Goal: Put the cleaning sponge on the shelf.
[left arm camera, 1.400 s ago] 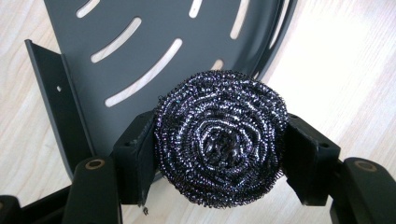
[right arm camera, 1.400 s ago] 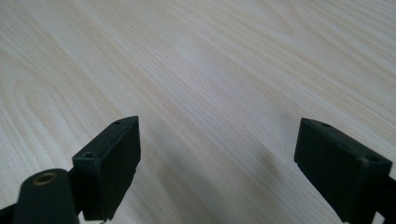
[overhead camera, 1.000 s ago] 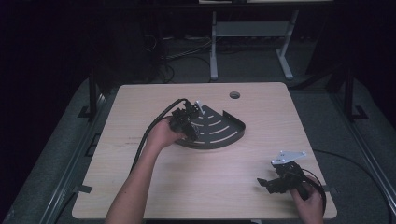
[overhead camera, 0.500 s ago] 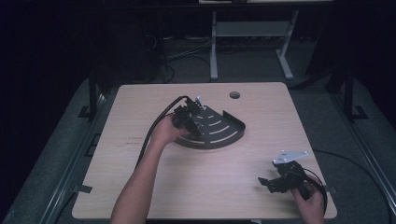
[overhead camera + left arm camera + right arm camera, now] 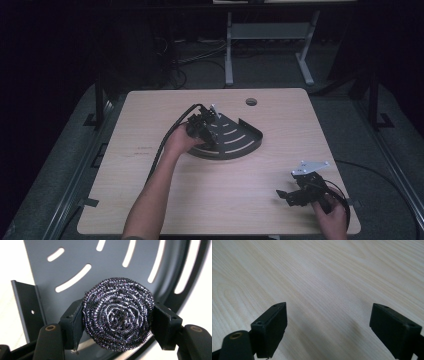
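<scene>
A round steel-wool scourer [image 5: 117, 312] sits squeezed between the two black pads of my left gripper [image 5: 117, 322], just above a dark grey fan-shaped slotted tray [image 5: 105, 267]. In the high view the left gripper [image 5: 204, 127] hangs over the left part of that tray [image 5: 240, 145], near the table's middle. My right gripper [image 5: 328, 325] stands open over bare wood, nothing between its jaws. It rests at the front right of the table [image 5: 295, 195], held by a hand.
The light wooden table [image 5: 150, 190] has a round cable hole [image 5: 251, 102] at the back. A black cable [image 5: 165, 145] trails from the left gripper along the forearm. Dark floor, cables and a metal stand lie beyond the far edge.
The left hand with the scourer has edged slightly lower over the tray. The right hand has kept still.
</scene>
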